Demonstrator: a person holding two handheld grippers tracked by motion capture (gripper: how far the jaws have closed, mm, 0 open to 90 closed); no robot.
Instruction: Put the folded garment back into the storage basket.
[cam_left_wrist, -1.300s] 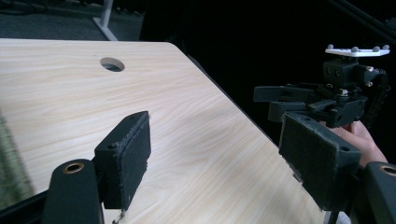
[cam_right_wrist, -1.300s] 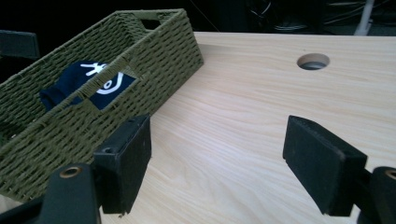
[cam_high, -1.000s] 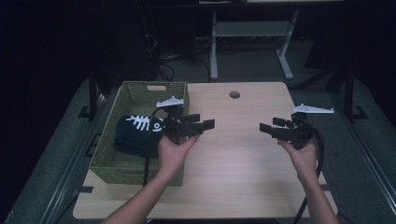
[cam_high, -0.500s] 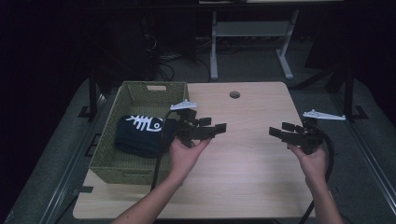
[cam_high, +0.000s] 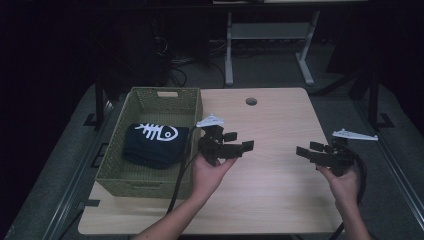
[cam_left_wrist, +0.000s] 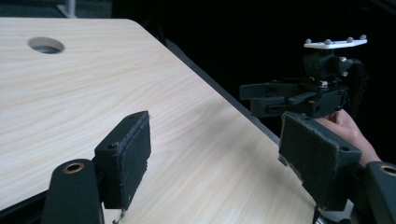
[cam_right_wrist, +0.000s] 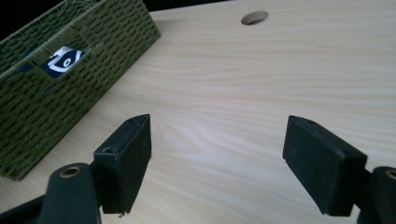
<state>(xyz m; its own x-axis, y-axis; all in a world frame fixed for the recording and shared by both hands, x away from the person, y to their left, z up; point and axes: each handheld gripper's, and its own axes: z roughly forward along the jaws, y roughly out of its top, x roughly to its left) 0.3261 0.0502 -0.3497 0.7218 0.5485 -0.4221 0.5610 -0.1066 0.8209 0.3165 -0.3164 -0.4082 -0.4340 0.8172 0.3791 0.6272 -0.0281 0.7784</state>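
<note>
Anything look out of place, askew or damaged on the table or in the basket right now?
Nothing stands out. The folded black garment with a white fish-skeleton print lies flat inside the green woven basket, which sits square on the light wooden table. Both hand-held grippers, left and right, are open and hold nothing.

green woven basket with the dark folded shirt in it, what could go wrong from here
The green woven basket sits at the light wooden table's left edge, so a nudge from the open left gripper might push it off. The dark folded shirt with a white fish-skeleton print could unfold if only its top layer is pinched. The left gripper's cable trails along the basket wall and might snag it. The open right gripper faces the left one, so they might collide.
</note>
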